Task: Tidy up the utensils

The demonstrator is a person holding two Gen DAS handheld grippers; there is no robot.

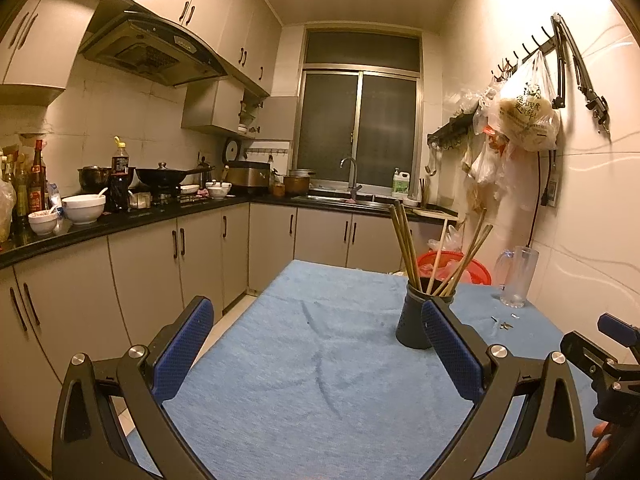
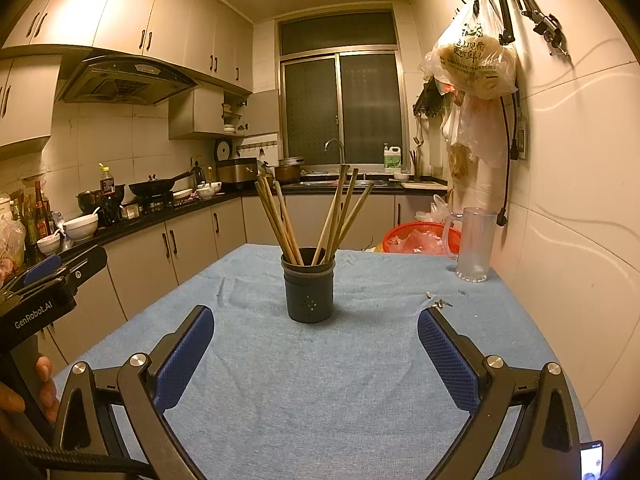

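A dark cylindrical utensil holder (image 2: 309, 288) stands upright on the blue cloth of the table (image 2: 320, 380), filled with several wooden chopsticks (image 2: 320, 220). In the left wrist view the holder (image 1: 414, 320) sits just behind my right-hand finger, with the chopsticks (image 1: 432, 252) fanning out above it. My left gripper (image 1: 318, 320) is open and empty, low over the cloth. My right gripper (image 2: 316, 328) is open and empty, a short way in front of the holder. Each gripper shows at the edge of the other's view.
A clear plastic pitcher (image 2: 474, 244) stands at the table's far right by the wall, with small metal bits (image 2: 438, 302) near it. A red basket (image 2: 420, 238) sits beyond the table. Kitchen counters (image 1: 120, 224) run along the left and back. Bags (image 1: 524, 112) hang on the right wall.
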